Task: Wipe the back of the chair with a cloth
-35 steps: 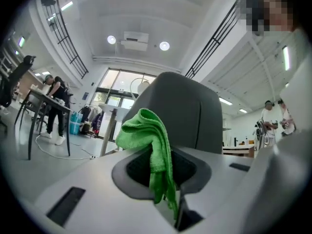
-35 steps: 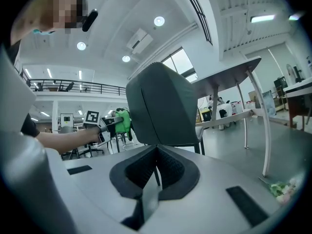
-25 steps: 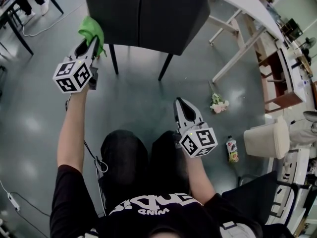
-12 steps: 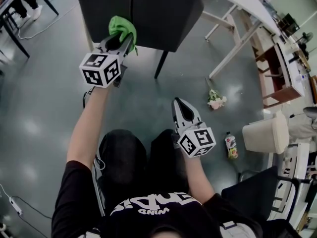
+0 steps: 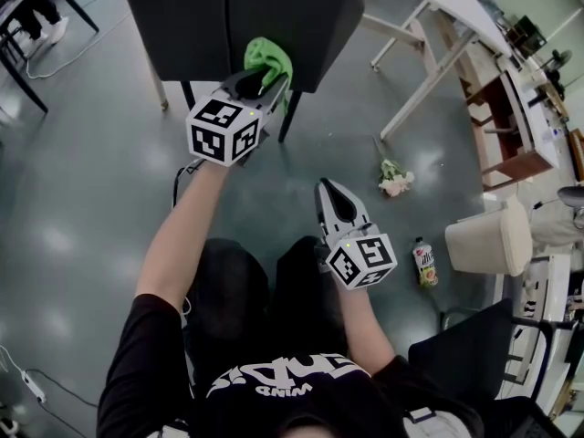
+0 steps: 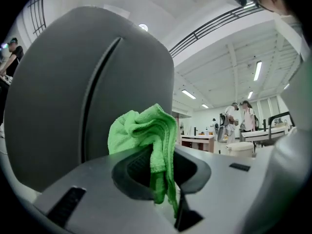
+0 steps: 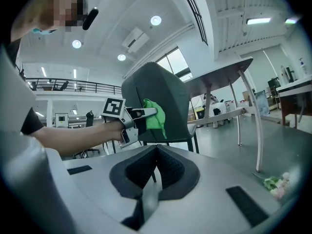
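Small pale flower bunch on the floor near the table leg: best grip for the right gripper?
Take the small pale flower bunch by its thin green stems, not the soft blooms. It lies flat on the grey floor, so come down from above, right gripper set across the stems. Its jaws are together now; open first.

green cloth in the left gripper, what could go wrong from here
The green cloth is pinched by one fold in the left gripper, the rest loose, so dragging may pull it out. In the left gripper view it reaches the side edge of the chair back; a stroke could slip off. The right gripper is shut, empty and off the chair, so nothing braces it.
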`<move>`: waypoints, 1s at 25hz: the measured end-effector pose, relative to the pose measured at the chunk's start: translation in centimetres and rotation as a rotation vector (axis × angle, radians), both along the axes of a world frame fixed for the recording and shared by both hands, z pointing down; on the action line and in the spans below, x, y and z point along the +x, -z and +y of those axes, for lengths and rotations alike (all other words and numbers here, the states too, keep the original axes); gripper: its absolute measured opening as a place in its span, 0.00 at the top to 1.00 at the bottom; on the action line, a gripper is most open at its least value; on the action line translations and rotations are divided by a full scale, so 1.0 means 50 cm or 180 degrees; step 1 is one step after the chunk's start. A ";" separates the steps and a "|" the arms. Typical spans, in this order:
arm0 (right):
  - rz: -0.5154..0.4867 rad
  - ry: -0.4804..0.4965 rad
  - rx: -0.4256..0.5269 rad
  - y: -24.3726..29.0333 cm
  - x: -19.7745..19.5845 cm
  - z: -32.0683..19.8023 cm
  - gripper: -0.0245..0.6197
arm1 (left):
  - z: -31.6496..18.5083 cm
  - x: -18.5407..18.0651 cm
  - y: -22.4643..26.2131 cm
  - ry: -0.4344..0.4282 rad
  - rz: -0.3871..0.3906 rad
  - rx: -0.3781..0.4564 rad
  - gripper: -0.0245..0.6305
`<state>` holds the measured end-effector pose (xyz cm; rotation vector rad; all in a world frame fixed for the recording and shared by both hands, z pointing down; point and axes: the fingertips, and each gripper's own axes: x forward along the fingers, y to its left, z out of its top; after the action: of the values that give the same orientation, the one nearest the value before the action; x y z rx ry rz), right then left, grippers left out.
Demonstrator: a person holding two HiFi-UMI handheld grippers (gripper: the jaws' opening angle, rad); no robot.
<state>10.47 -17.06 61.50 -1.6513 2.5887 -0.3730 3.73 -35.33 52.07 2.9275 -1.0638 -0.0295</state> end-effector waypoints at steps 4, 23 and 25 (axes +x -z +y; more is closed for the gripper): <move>-0.0025 -0.0030 -0.0005 -0.001 0.006 -0.003 0.97 | 0.015 0.060 -0.009 -0.0236 -0.0044 -0.0030 0.85; -0.0061 0.0095 -0.0049 -0.016 -0.014 -0.020 0.97 | 0.009 -0.258 -0.070 0.0649 -0.0281 0.0177 0.85; -0.0054 0.0099 -0.0053 -0.015 -0.014 -0.022 0.97 | -0.006 -0.342 -0.089 0.0938 -0.0275 0.0096 0.85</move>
<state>9.78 -18.14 62.26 -1.6075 2.6086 -0.4093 -13.37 -35.62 56.53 2.7920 -1.5114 0.0761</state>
